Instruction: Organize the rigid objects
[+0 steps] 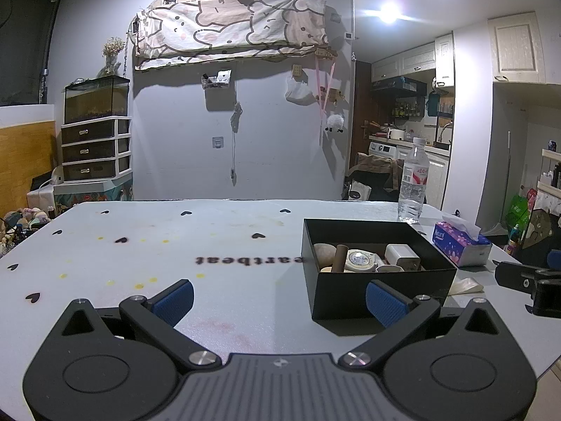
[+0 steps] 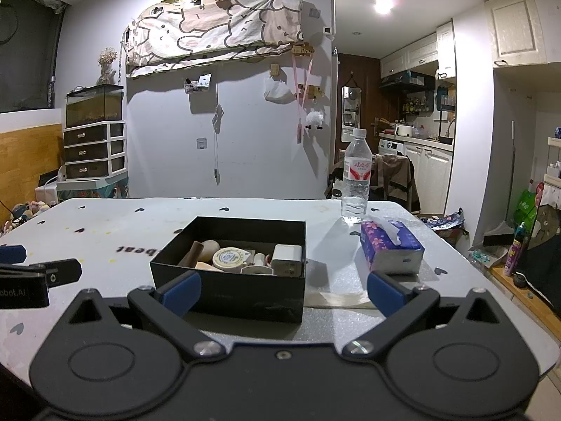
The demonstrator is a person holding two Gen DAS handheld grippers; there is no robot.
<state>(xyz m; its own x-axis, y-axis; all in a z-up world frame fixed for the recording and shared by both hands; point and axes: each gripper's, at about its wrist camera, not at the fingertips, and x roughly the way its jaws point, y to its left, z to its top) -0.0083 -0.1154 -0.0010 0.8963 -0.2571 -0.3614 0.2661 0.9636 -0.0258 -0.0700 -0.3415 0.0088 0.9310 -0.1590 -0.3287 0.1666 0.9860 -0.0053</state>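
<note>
A black open box (image 1: 378,280) (image 2: 231,289) stands on the white table (image 1: 175,245) (image 2: 105,224). It holds several rigid objects: a round tin (image 1: 357,260) (image 2: 229,259), a white charger block (image 1: 401,253) (image 2: 286,258), a brown cylinder (image 1: 339,258) (image 2: 193,253) and a pale stone (image 1: 324,252) (image 2: 210,246). My left gripper (image 1: 280,298) is open and empty, just left of the box front. My right gripper (image 2: 284,293) is open and empty, right before the box. Each gripper shows at the edge of the other view (image 1: 529,282) (image 2: 31,277).
A purple tissue box (image 1: 461,244) (image 2: 391,247) lies right of the black box. A clear water bottle (image 1: 413,180) (image 2: 357,175) stands behind it near the far edge. A flat pale strip (image 2: 336,298) lies on the table between box and tissue box.
</note>
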